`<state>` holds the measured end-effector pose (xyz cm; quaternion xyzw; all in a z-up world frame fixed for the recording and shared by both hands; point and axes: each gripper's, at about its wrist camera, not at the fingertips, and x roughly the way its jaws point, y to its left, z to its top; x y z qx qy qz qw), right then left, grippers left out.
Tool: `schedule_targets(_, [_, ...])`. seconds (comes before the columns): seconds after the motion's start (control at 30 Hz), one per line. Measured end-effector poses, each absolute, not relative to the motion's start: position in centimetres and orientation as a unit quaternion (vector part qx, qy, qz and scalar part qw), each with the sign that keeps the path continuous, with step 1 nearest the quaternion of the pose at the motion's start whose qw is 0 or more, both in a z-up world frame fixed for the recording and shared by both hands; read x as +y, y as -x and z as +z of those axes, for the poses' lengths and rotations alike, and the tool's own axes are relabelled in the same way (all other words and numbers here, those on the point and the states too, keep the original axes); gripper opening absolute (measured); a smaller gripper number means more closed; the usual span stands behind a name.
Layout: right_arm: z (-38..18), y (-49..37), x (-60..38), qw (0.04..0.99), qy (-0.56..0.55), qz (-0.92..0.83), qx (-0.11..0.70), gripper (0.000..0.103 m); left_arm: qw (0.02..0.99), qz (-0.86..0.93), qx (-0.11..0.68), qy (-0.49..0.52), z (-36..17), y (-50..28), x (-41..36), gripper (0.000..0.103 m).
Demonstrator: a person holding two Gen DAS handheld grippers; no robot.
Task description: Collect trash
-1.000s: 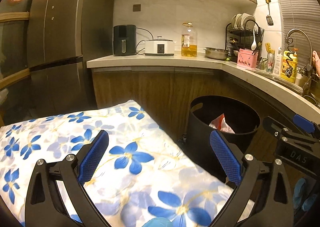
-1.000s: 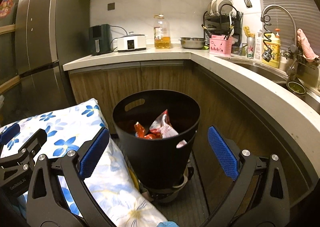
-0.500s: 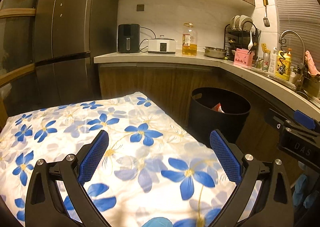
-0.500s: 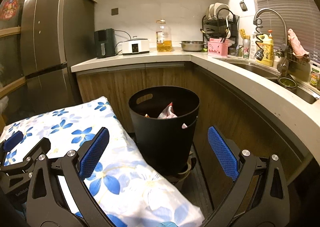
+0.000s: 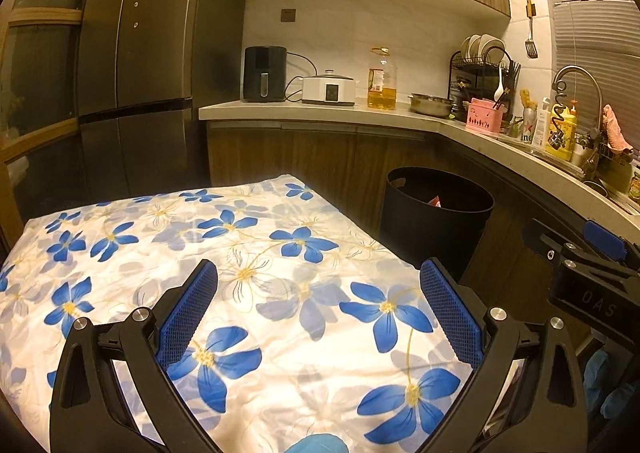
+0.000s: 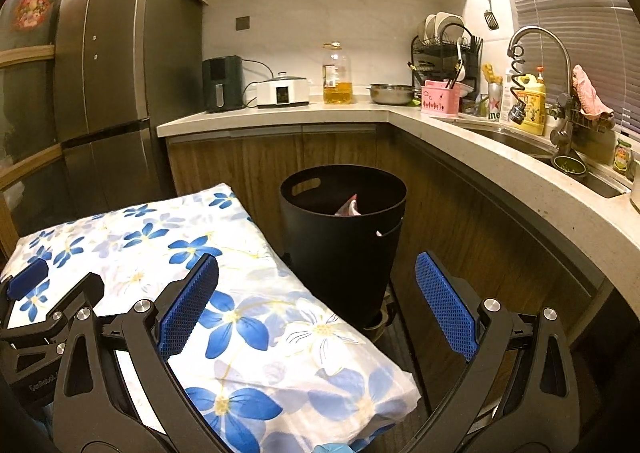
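A black round trash bin (image 6: 344, 237) stands on the floor against the wooden cabinets, with a red and white wrapper (image 6: 349, 208) showing above its rim. It also shows in the left wrist view (image 5: 434, 213), with the wrapper (image 5: 435, 202) just visible. My left gripper (image 5: 318, 313) is open and empty above the flower-print cloth (image 5: 224, 253). My right gripper (image 6: 316, 305) is open and empty, back from the bin, over the cloth's right edge (image 6: 256, 293). The right gripper also shows at the left wrist view's right edge (image 5: 592, 253).
A white cloth with blue flowers covers a table left of the bin. A grey fridge (image 5: 136, 73) stands behind it. The L-shaped counter (image 6: 480, 133) holds an air fryer (image 6: 222, 83), cooker, oil bottle (image 6: 337, 73), dish rack and sink (image 6: 520, 137).
Both grippers have pulled back and up from the bin. The bin looks smaller and farther, and more of the flower cloth shows. Both stay open.
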<state>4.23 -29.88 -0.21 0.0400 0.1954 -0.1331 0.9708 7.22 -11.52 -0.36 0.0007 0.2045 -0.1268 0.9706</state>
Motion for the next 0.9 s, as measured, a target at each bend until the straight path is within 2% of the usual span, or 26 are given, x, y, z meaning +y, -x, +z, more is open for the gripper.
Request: schedule_targets(0.9, [0.7, -2.5, -28.2, 0.974, -0.03, -0.126, 0.185, 0.098, 0.971, -0.128, 0.201, 0.006, -0.1, -5.5, -10.1, 0.097])
